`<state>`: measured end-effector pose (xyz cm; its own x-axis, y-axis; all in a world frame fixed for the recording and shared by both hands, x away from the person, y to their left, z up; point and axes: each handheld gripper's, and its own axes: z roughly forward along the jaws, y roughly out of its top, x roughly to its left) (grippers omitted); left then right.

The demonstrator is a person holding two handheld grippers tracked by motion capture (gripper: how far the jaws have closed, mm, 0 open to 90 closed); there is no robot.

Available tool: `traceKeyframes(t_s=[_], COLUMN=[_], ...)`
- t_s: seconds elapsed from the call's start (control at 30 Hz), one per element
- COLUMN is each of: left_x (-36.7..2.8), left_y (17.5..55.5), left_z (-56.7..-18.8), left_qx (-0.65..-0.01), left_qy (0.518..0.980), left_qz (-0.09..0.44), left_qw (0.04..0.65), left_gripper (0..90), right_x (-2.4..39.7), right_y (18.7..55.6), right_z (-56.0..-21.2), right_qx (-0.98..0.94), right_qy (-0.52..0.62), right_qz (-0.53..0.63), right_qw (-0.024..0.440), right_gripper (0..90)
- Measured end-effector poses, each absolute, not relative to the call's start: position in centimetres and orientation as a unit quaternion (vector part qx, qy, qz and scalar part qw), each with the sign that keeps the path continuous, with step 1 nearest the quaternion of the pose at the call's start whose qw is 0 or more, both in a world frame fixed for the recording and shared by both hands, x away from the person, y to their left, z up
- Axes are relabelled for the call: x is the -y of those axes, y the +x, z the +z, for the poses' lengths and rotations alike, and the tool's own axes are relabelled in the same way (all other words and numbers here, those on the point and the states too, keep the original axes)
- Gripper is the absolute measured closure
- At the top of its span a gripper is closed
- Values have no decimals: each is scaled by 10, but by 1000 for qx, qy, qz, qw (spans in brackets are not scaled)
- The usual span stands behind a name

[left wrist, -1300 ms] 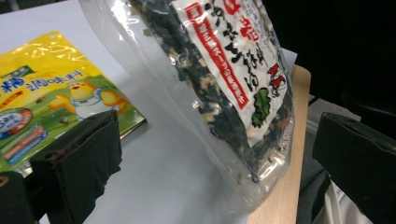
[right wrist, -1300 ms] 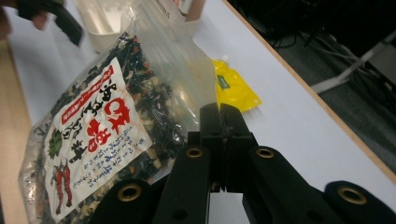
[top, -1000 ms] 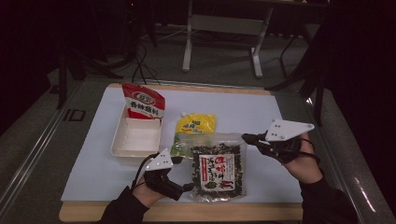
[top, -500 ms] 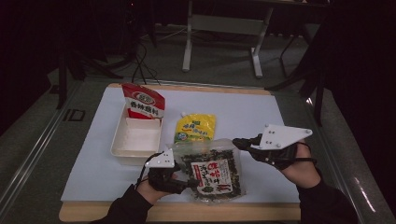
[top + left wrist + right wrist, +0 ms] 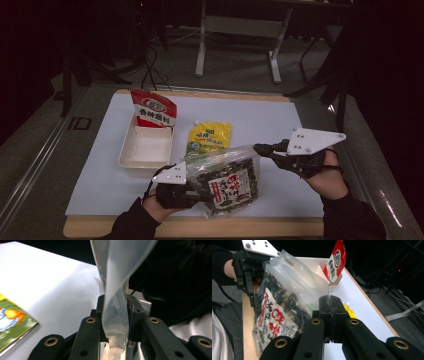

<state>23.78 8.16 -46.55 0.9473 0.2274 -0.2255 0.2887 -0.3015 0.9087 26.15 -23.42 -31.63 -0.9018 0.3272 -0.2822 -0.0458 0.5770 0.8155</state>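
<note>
**Snack bag slung between both claws, long axis running claw to claw**

Clear snack bag [image 5: 227, 181] of dark dried bits with a red-and-white label, held off the worktop [image 5: 280, 120] at two ends. Left claw [image 5: 200, 192] clamped on the bag's near-left edge; in the left claw view, clear film [image 5: 116, 315] pinched between the jaws, which have just been closing on it. Right claw [image 5: 260, 148] pressed together on the far-right top corner of the bag; in the right claw view, a sliver of film [image 5: 329, 301] caught between the shut tips, rest of the bag [image 5: 284, 305] hanging away toward the left claw [image 5: 255, 302].

Key relation: bag spans from left claw up and across to right claw, so long axis diagonal, label end low by the left claw, sealed clear end high at the right claw. Bag body directly ahead of the right claw, directly above and beyond the left claw. Both equally engaged, neither nearer.

White tray [image 5: 146, 150] off to the far side of the left claw, well away from the right claw; red packet [image 5: 152, 111] standing at the tray's far end. Yellow packet [image 5: 209, 138] flat on the worktop just beyond the bag, between the two claws. Likely next: carry toward the tray, led from the left side, bag swung long-axis along the tray.
</note>
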Motion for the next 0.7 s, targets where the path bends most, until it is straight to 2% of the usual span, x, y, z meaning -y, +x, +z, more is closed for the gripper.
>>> traceKeyframes(t_s=[0.27,0.3,0.37,0.47,0.57,0.67,0.7], left_x=[-83,-83,-83,-85,-96,-101,-104], left_y=[236,236,234,233,234,235,236], left_z=[-452,-451,-444,-437,-424,-420,-418], left_qx=[-156,-154,-149,-149,-154,-161,-165], left_qy=[811,811,809,805,800,797,796], left_qz=[-40,-45,-40,-32,-12,-6,-1], left_qw=[563,563,567,574,580,582,583], left_gripper=[779,779,779,779,779,780,779], right_x=[239,240,241,242,245,249,253], right_y=[262,261,262,262,262,264,267], right_z=[-311,-310,-310,-311,-314,-316,-320], right_qx=[-855,-855,-856,-855,-849,-842,-836], right_qy=[80,80,77,79,87,97,112], right_qz=[470,472,477,479,486,495,501], right_qw=[203,201,185,185,190,191,193], right_gripper=[859,770,702,591,492,456,414])
